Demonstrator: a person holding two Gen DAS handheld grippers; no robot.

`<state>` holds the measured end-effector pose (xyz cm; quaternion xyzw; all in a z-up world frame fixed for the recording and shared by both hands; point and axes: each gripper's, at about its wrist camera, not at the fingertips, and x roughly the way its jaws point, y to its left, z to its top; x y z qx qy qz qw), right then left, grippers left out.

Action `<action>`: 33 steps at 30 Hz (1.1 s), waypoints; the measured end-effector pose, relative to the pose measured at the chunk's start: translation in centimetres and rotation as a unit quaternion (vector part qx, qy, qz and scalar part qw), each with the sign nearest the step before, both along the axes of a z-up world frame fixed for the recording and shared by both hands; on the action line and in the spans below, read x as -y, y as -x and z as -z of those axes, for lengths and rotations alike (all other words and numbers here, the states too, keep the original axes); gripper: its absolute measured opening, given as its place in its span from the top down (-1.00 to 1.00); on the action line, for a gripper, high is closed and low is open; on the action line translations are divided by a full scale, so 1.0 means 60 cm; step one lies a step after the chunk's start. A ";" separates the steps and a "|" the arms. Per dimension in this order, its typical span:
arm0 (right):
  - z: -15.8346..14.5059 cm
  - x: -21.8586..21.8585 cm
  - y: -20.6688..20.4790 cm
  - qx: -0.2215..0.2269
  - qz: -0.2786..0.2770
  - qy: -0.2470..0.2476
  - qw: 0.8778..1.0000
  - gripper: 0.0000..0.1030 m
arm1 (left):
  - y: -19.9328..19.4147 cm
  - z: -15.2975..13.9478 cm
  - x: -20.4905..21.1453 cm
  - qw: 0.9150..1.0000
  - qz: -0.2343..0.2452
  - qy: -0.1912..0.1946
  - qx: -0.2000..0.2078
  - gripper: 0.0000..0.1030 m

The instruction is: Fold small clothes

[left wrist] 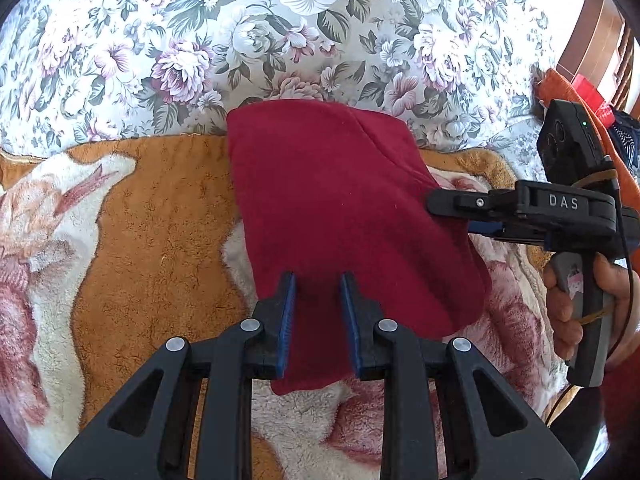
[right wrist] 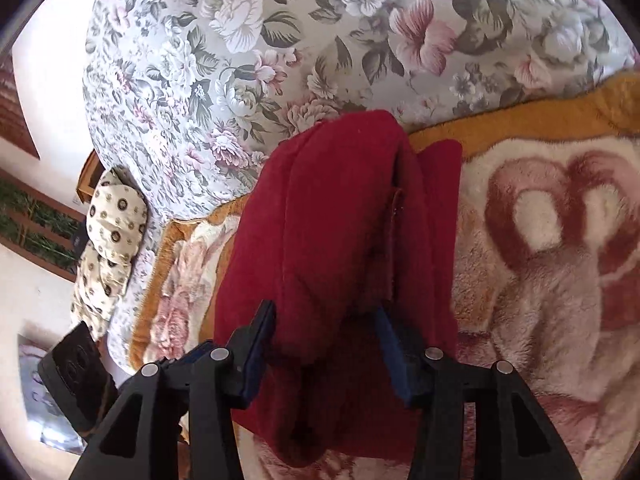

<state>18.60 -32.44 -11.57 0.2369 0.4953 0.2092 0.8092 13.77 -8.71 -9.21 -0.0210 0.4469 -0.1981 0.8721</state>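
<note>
The left gripper (left wrist: 318,312) stands with fingers apart, straddling the near edge of the dark red fleece garment (left wrist: 340,208), which lies folded on the plush floral blanket (left wrist: 160,220). To its right, the right gripper (right wrist: 326,344) is likewise spread around a bunched fold. Judging by this, a fold is mid-way; next, both must close on the cloth.

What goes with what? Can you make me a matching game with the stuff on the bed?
Things:
1. red garment
2. fluffy blanket
3. flowered sheet
4. patterned pillow

Descriptions:
A. grey-white with pink roses
B. cream with dark round dots
C. dark red, draped between the grippers
D. orange and cream, under the garment

Pairs: 1-C, 2-D, 3-A, 4-B
</note>
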 end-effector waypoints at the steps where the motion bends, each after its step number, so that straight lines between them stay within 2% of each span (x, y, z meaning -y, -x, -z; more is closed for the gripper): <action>1: 0.002 0.003 -0.001 -0.005 -0.006 0.003 1.000 -0.09 | 0.000 0.001 0.000 1.000 -0.001 0.001 0.000 0.58; 8: 0.040 -0.009 -0.031 -0.034 -0.006 -0.046 0.998 -0.21 | -0.005 0.012 -0.006 1.000 -0.013 0.011 -0.011 0.56; 9: 0.040 -0.010 -0.033 -0.033 -0.007 -0.045 0.998 -0.13 | -0.006 0.012 -0.006 1.000 -0.014 0.011 -0.012 0.56; 10: 0.037 -0.010 -0.033 -0.030 -0.008 -0.038 0.999 0.13 | -0.006 0.011 -0.006 1.000 -0.014 0.011 -0.013 0.56; 12: 0.018 -0.013 -0.026 -0.005 -0.023 -0.013 1.000 0.43 | -0.006 0.009 -0.005 1.000 -0.014 0.009 -0.013 0.56; 13: 0.007 -0.016 -0.021 0.009 -0.029 0.006 1.000 0.57 | -0.005 0.005 -0.003 1.000 -0.013 0.009 -0.013 0.56; 14: -0.010 -0.022 -0.012 0.030 -0.039 0.040 0.998 0.59 | -0.004 0.001 0.000 1.000 -0.012 0.009 -0.010 0.56; 17: -0.050 -0.025 0.003 0.061 -0.053 0.090 0.993 0.62 | -0.002 -0.017 0.006 1.000 -0.012 0.010 0.005 0.56; 19: -0.069 -0.025 0.009 0.073 -0.061 0.129 0.987 0.62 | -0.004 -0.028 0.010 1.000 -0.014 0.016 0.016 0.48; 21: -0.083 -0.020 0.016 0.082 -0.070 0.168 0.980 0.63 | -0.008 -0.032 0.014 0.999 -0.016 0.023 0.021 0.12; 24: -0.080 -0.006 0.019 0.081 -0.067 0.218 0.970 0.63 | -0.016 -0.023 0.025 0.999 -0.017 0.028 0.010 0.08; 26: -0.049 0.009 0.009 0.062 -0.058 0.243 0.966 0.63 | -0.021 -0.005 0.040 1.000 -0.011 0.017 -0.003 -0.02; 28: -0.012 0.012 -0.004 0.036 -0.052 0.242 0.968 0.64 | -0.027 0.017 0.053 1.000 -0.008 -0.001 -0.022 -0.03; 29: -0.002 0.013 -0.006 0.039 -0.048 0.240 0.969 0.63 | -0.028 0.021 0.056 1.000 -0.009 -0.003 -0.026 -0.03; 31: -0.010 0.018 -0.005 0.049 -0.042 0.227 0.972 0.60 | -0.028 0.016 0.052 1.000 -0.013 -0.002 -0.027 -0.03; 33: -0.029 0.032 -0.003 0.041 -0.038 0.206 0.977 0.53 | -0.027 0.004 0.048 1.000 -0.011 -0.010 -0.020 -0.03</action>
